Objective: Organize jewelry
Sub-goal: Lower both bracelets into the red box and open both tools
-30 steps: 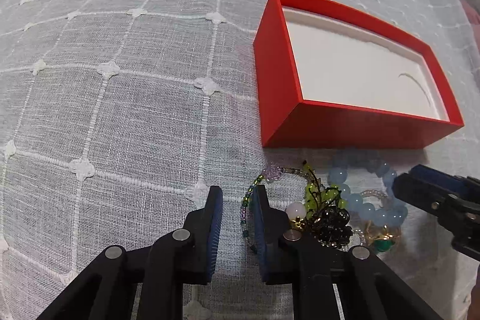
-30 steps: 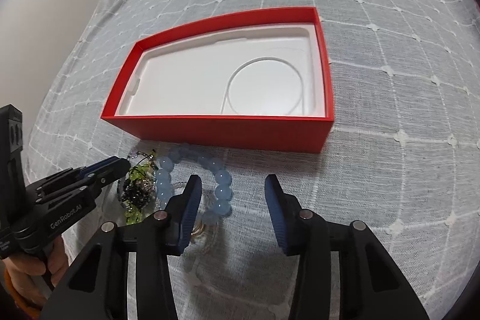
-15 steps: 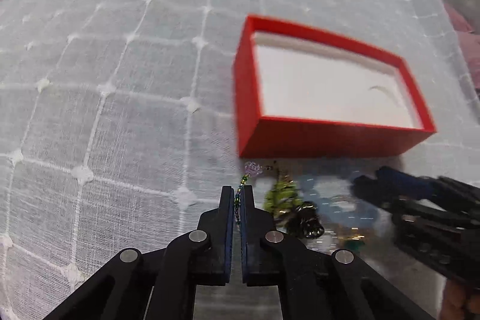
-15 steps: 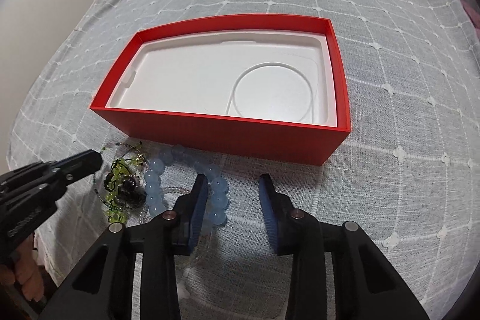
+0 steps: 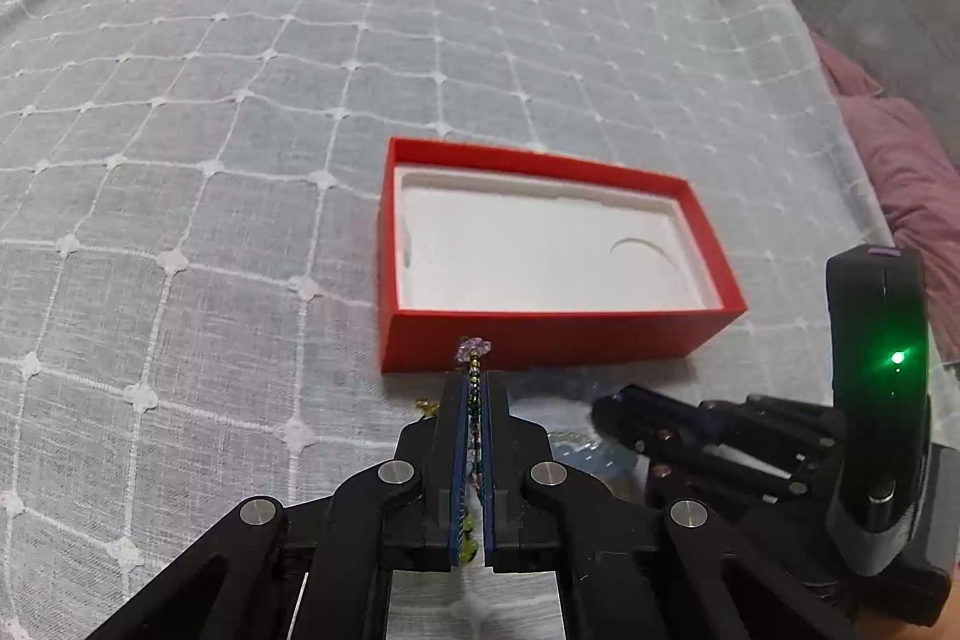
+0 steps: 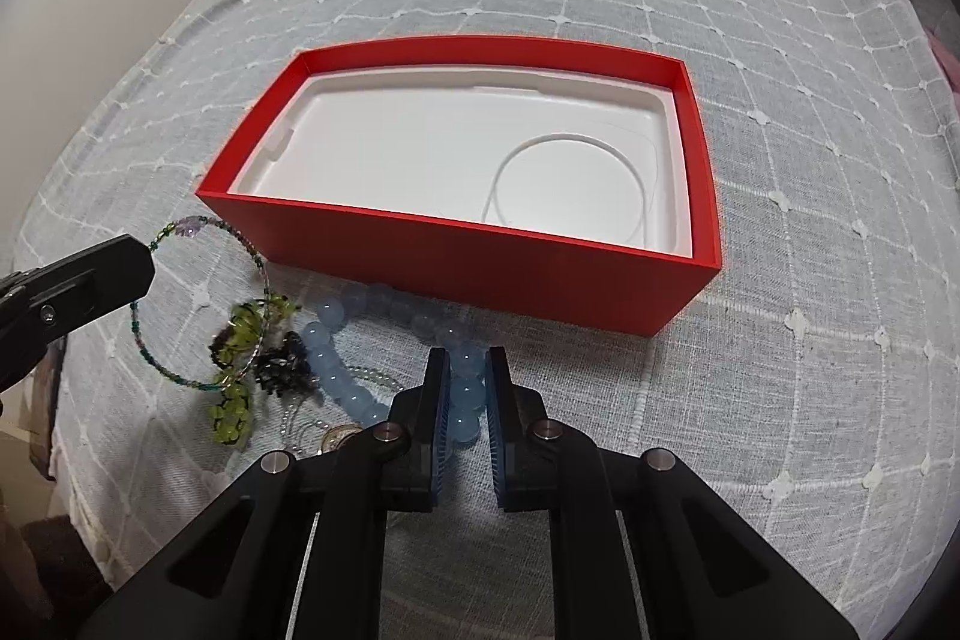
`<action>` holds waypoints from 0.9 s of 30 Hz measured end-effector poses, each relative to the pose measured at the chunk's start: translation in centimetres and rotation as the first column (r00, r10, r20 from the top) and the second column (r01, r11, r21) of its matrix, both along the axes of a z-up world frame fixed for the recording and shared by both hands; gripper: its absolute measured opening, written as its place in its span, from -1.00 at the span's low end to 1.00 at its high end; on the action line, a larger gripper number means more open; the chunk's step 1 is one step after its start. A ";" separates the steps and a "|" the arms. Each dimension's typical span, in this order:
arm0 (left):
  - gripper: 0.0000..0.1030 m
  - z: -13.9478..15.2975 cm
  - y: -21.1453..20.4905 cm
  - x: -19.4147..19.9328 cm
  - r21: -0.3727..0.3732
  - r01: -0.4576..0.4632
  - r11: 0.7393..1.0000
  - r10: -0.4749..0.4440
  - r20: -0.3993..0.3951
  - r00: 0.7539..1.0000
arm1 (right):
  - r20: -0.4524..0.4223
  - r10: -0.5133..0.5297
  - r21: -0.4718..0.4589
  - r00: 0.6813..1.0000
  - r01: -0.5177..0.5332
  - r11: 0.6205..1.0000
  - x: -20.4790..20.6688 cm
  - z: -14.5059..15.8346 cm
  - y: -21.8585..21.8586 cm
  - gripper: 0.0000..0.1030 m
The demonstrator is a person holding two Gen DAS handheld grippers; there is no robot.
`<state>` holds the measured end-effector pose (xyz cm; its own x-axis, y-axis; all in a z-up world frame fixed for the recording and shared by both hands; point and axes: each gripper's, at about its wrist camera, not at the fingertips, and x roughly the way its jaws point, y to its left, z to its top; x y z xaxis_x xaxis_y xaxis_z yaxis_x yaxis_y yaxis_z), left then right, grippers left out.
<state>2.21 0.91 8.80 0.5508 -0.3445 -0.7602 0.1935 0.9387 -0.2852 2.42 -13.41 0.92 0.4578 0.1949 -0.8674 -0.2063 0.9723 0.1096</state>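
Since the earlier frame: left gripper has pinched the thin beaded bracelet and risen. Right gripper fingers, then spread, are closing around the blue bead bracelet on the bed, just before the red box; open bedspread lies right.

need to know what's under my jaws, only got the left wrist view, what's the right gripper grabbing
Observer: The right gripper is shut on the pale blue bead bracelet, which still lies on the bedspread.
Operator: and my thin bracelet, is it clear of the pile
Observer: No. The thin beaded bracelet loops from the left gripper down to the green bead cluster.
Operator: anything in the box yet
Observer: The red box holds only its white insert.
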 end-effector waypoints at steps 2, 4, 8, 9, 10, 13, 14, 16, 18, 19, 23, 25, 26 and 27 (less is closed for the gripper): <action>-1.00 0.4 -0.1 -0.1 -0.004 0.004 1.000 -0.004 0.009 1.000 | 0.007 0.002 0.014 1.000 -0.002 1.000 -0.2 0.6 0.0 -0.76; -1.00 0.7 -0.1 -0.1 -0.008 0.005 1.000 -0.005 0.016 1.000 | 0.019 0.006 0.029 1.000 -0.006 1.000 -0.5 1.2 0.1 -0.76; -1.00 1.1 -0.2 -0.2 -0.019 0.007 1.000 -0.007 0.027 1.000 | 0.052 0.014 0.057 0.999 -0.017 0.998 -1.4 3.0 0.1 -0.76; -1.00 1.2 -0.3 -0.3 -0.020 0.007 1.000 -0.007 0.031 1.000 | 0.062 0.016 0.060 0.998 -0.020 0.998 -1.7 3.4 0.1 -0.76; -1.00 1.3 -0.3 -0.4 -0.021 0.009 1.000 -0.008 0.035 0.999 | 0.071 0.018 0.065 0.997 -0.023 0.998 -1.9 3.9 0.1 -0.76; -1.00 1.6 -0.5 -0.5 -0.022 0.012 1.000 -0.012 0.041 0.999 | 0.091 0.026 0.073 0.996 -0.033 0.997 -2.3 4.9 0.2 -0.76; -1.00 1.6 -0.6 -0.5 -0.023 0.013 1.000 -0.012 0.042 0.999 | 0.099 0.029 0.075 0.995 -0.036 0.997 -2.4 5.3 0.2 -0.76; -1.00 1.9 -0.6 -0.6 -0.025 0.013 1.000 -0.012 0.048 0.999 | 0.115 0.034 0.080 0.993 -0.043 0.996 -2.8 6.0 0.2 -0.76; -1.00 2.1 -0.7 -0.5 -0.028 0.013 1.000 -0.011 0.053 0.999 | 0.130 0.037 0.087 0.991 -0.048 0.995 -3.1 6.8 0.2 -0.76; -1.00 2.2 -0.6 -0.4 -0.029 0.012 0.999 -0.011 0.055 0.998 | 0.138 0.037 0.089 0.990 -0.049 0.995 -3.3 7.1 0.2 -0.76; -1.00 2.8 -0.7 0.1 -0.040 0.005 0.999 -0.003 0.071 0.998 | 0.173 0.027 0.102 0.985 -0.045 0.994 -3.7 8.9 -0.3 -0.76; -1.00 3.0 -0.7 0.4 -0.049 0.003 0.999 0.001 0.075 0.997 | 0.189 0.022 0.109 0.982 -0.043 0.993 -3.8 9.6 -0.5 -0.76; -1.00 3.2 -0.9 0.7 -0.055 0.002 0.998 0.002 0.078 0.997 | 0.197 0.019 0.113 0.980 -0.042 0.993 -3.8 10.0 -0.6 -0.76; -1.00 3.2 -1.0 0.8 -0.059 0.003 0.998 0.002 0.080 0.997 | 0.206 0.013 0.116 0.978 -0.038 0.993 -3.7 10.5 -0.8 -0.76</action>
<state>3.05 -0.04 11.97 0.6085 -0.3880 -0.6922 0.2185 0.9205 -0.3239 -1.33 -14.19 11.39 0.6165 0.3047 -0.7260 -0.2608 0.9490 0.1769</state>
